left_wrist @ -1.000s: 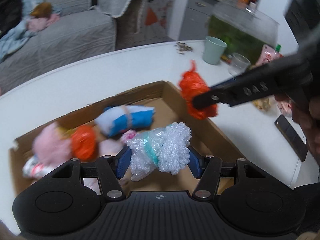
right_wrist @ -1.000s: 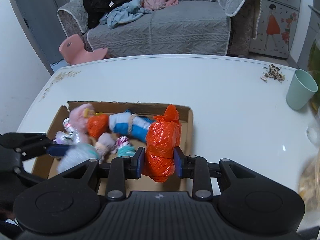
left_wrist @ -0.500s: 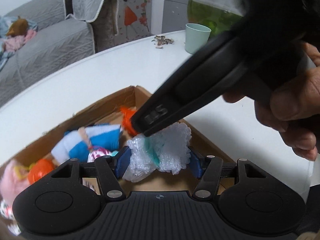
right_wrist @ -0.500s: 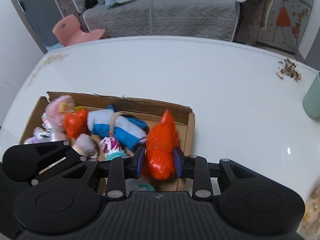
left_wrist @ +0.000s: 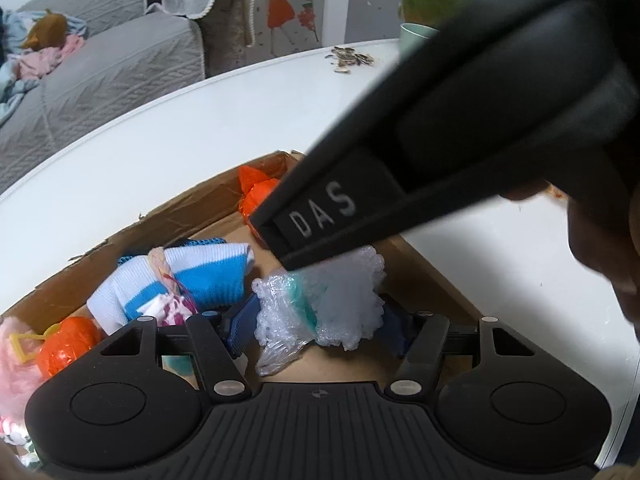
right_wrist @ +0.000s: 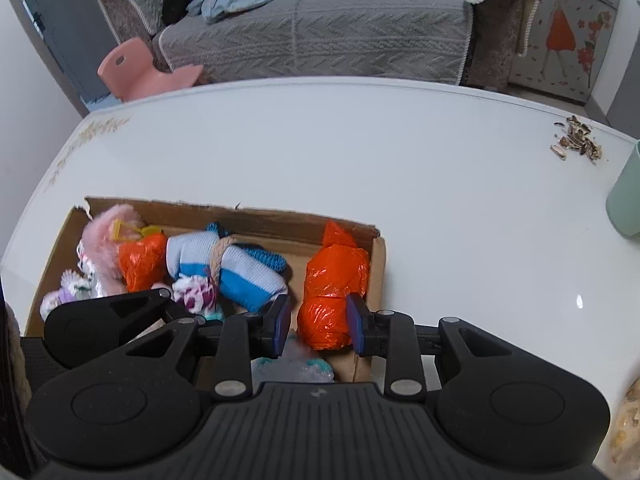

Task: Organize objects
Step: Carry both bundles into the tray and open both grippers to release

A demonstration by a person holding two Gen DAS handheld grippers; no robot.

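A shallow cardboard box (right_wrist: 240,216) lies on the white table (right_wrist: 360,152). It holds a blue and white knitted roll (right_wrist: 236,268), a small orange bag (right_wrist: 142,260), a pink fluffy toy (right_wrist: 104,236) and other small toys. My right gripper (right_wrist: 318,320) is open around a large orange plastic bundle (right_wrist: 334,280) that rests in the box's right end. My left gripper (left_wrist: 320,316) is shut on a bubble-wrap bundle (left_wrist: 328,304) low over the box's near right part. The right gripper's body (left_wrist: 440,140) crosses over it and hides part of the orange bundle (left_wrist: 256,192).
A mint green cup (right_wrist: 624,196) stands at the table's right, with a heap of seed shells (right_wrist: 576,144) behind it. A grey sofa (right_wrist: 320,24) with clothes and a pink child's chair (right_wrist: 136,68) stand beyond the table.
My right gripper lowered the orange bundle into the box's right end and its jaws opened. My left gripper moved lower over the box with the bubble wrap still held.
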